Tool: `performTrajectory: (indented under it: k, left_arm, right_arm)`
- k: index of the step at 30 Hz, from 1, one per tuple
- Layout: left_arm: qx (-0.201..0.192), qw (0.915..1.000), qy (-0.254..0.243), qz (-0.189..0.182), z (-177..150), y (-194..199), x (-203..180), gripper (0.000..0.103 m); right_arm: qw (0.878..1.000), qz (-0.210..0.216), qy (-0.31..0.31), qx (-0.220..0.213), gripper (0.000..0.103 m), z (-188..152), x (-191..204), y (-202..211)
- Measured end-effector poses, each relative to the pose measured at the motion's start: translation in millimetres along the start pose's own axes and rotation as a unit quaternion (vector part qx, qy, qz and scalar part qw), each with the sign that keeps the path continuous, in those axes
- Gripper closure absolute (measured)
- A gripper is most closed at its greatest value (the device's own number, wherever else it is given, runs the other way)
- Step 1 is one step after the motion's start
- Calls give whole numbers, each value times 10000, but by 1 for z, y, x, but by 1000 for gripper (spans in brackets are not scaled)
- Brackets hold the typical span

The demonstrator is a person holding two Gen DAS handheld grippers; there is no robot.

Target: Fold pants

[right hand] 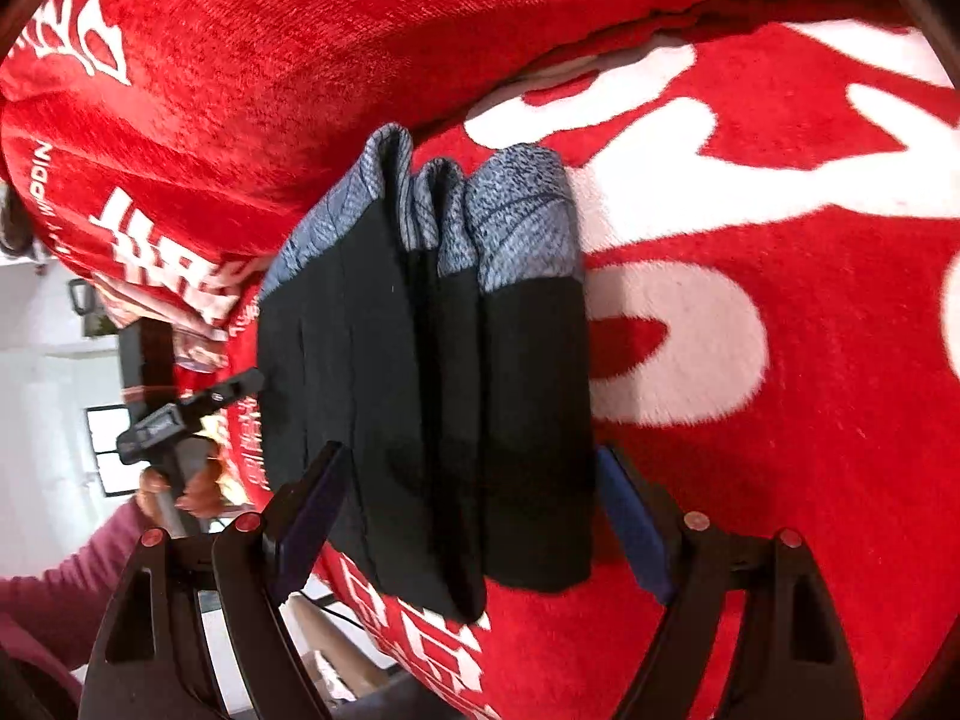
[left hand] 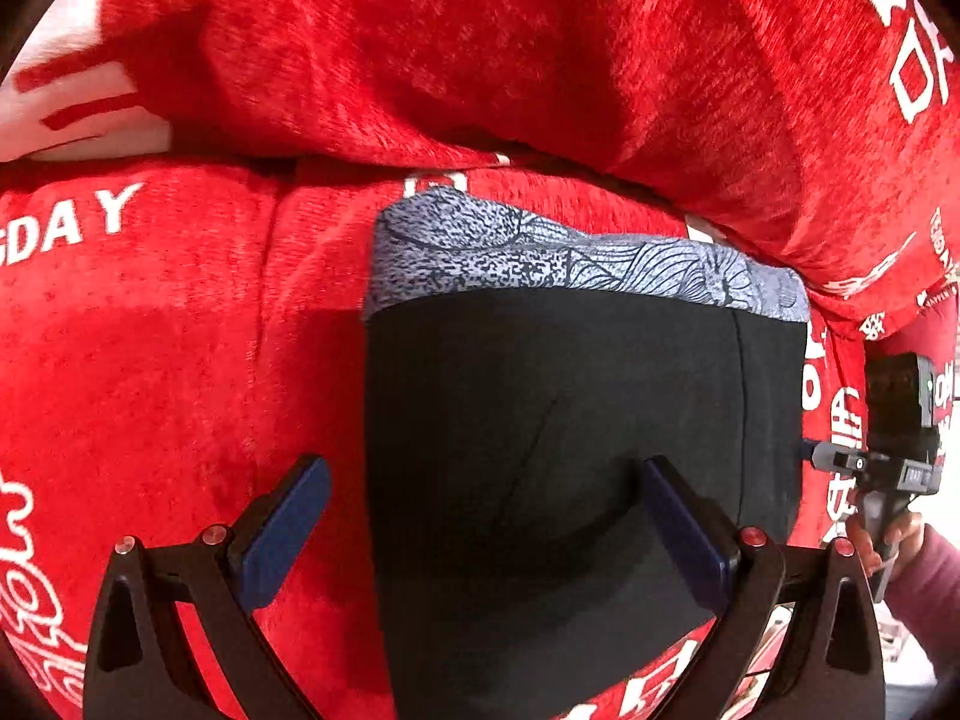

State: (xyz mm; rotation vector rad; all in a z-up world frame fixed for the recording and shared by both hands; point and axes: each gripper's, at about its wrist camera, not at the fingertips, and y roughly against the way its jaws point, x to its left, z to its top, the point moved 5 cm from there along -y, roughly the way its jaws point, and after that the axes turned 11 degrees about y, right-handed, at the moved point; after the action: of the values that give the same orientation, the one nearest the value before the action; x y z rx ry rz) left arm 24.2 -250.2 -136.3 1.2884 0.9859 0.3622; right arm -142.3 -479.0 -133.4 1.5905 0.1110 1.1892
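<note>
My left tongs and right tongs gaped apart over the folded black pants; a bunched red blanket crowded the upper frame.

White "GDAY" reads on red blanket; other white lettering cut off, unreadable.

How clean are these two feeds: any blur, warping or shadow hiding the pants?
Left wrist: the blanket blurs toward the top, fisheye bends edges, the pants sit sharp but dark. Right wrist: pants folds lost in black, bright window glare at left.
</note>
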Motion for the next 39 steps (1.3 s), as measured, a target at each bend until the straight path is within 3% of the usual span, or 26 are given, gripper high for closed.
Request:
performTrajectory:
  k: [7,10,11,13,16,19,27,30,33,35,37,39]
  left_arm:
    - [-46,9995,81,-287,-2,-23,-9,0]
    - [-65,9997,143,-194,-5,-27,-12,1]
    - [-90,9996,150,-212,-5,-24,-13,3]
    - [-150,9995,89,-256,-6,-17,-20,22]
    - [-276,9992,-26,-305,-13,0,-30,43]
    - [-285,9986,-38,-438,-23,19,-33,49]
    - [-221,9986,-241,-411,-70,62,-33,49]
    - [-199,9992,-297,-190,-89,64,-21,49]
    - [-205,9991,-320,209,-102,42,-8,44]
    - [-328,9970,-264,649,-106,25,9,28]
    - [-578,9959,-82,697,-104,25,19,14]
    - [-532,9959,190,701,-102,24,25,11]
  right_arm:
    - [9995,285,133,-56,17,22,-4,-25]
    - [9997,199,-17,-103,17,28,-1,-30]
    - [9998,160,-106,-111,20,29,-1,-29]
    - [9995,-40,-289,-73,43,27,-1,-27]
    - [9991,158,-344,-184,61,26,7,-16]
    - [9987,330,-273,-269,64,24,20,-7]
    - [9956,817,-327,-310,64,-13,61,12]
    - [9947,882,-437,-286,64,-36,67,12]
    - [9962,712,-458,-220,64,-60,64,3]
    - [9981,357,-497,-103,62,-70,57,-14]
    - [9988,-131,-470,-101,50,-76,44,-23]
    - [9979,-376,-492,-197,42,-73,39,-28]
